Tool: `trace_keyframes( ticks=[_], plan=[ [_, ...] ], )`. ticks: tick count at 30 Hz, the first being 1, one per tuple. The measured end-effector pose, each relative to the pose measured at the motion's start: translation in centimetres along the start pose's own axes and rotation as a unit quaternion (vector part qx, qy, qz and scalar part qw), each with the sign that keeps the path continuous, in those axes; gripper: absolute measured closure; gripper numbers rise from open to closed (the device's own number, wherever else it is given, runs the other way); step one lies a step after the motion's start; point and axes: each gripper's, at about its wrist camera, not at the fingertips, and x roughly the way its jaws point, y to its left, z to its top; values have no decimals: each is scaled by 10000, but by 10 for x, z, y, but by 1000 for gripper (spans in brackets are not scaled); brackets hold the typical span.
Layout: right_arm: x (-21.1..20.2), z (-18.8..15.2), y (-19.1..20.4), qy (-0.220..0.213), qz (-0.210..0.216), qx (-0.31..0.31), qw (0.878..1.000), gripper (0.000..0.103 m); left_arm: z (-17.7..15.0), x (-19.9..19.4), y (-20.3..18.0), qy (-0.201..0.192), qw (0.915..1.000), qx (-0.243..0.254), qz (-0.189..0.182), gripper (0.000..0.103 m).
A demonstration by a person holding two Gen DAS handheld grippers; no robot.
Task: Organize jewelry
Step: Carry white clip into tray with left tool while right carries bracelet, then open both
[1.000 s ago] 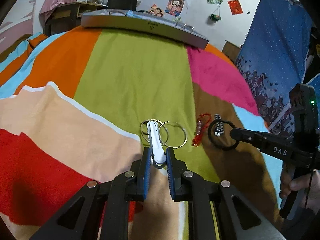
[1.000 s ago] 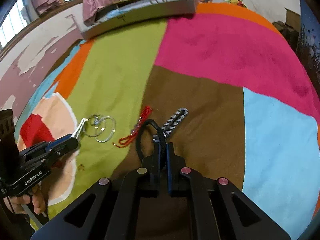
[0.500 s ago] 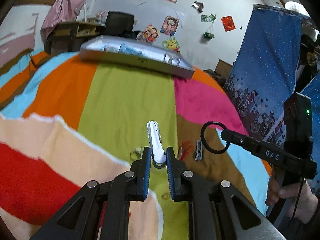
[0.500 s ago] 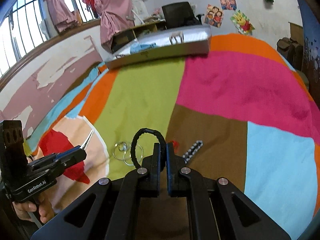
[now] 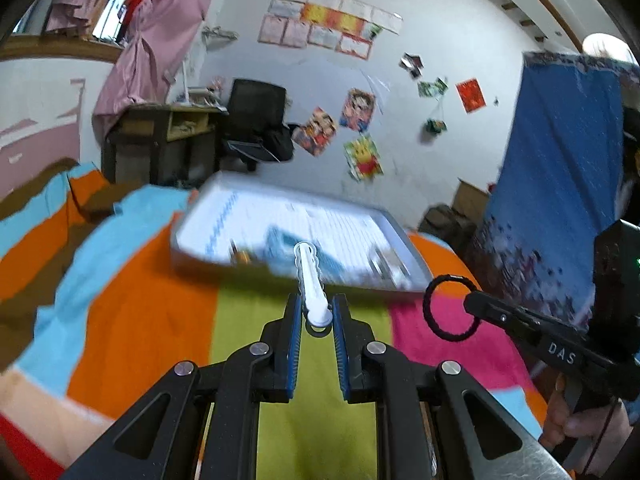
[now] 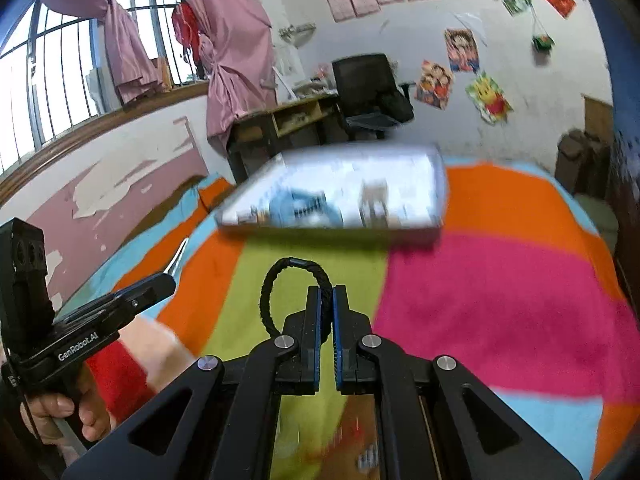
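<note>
A: What fills the space under both tools?

B: A bed cover (image 5: 160,320) in broad blocks of orange, green, pink and pale blue spreads below and ahead of both grippers. At its far end, straight ahead of the fingers, lies a flat grey organiser tray (image 5: 208,258) with blurred pale and blue contents; I cannot tell its compartments apart.

A: And beyond that?

B: Past the tray stand a wooden desk (image 6: 280,120) and a black office chair (image 6: 360,76), with pink curtains (image 6: 224,32) up to the left of the right gripper and posters on the white wall.

A: How do the tools stand?

B: The left gripper (image 5: 317,312) has its blue-padded jaws nearly closed, clamped on the round end of a white hair clip (image 5: 310,276). The clip sticks straight forward past the fingertips, and its far end overlaps the near edge of the tray in the left wrist view. The right gripper (image 6: 327,300) has its jaws pressed tight on a black braided hair tie (image 6: 276,276); the loop rises ahead of the fingertips and bulges to their left.

A: Are they near each other?

B: Side by side, apart. From the left wrist view the right gripper reaches in from the right with the loop hanging off its tip, level with the clip, a hand (image 5: 580,428) on its grip.
</note>
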Motion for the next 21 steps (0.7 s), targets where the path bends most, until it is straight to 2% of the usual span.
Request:
trace_keyframes(
  ticks=[4,8,14,21],
  plan=[
    [35,40,10,-100,-60,-11,9999,98,30,32,15,-154,9998,1,143,88],
    [79,63,19,-74,-206,-58,9997,98,48,70,29,-97,9997,88,213,88],
    [131,65,31,110,-323,-142,9993,98,46,107,42,101,9995,101,287,88],
    [158,54,33,244,-403,-189,9987,98,37,130,50,317,9990,14,300,88]
  ],
)
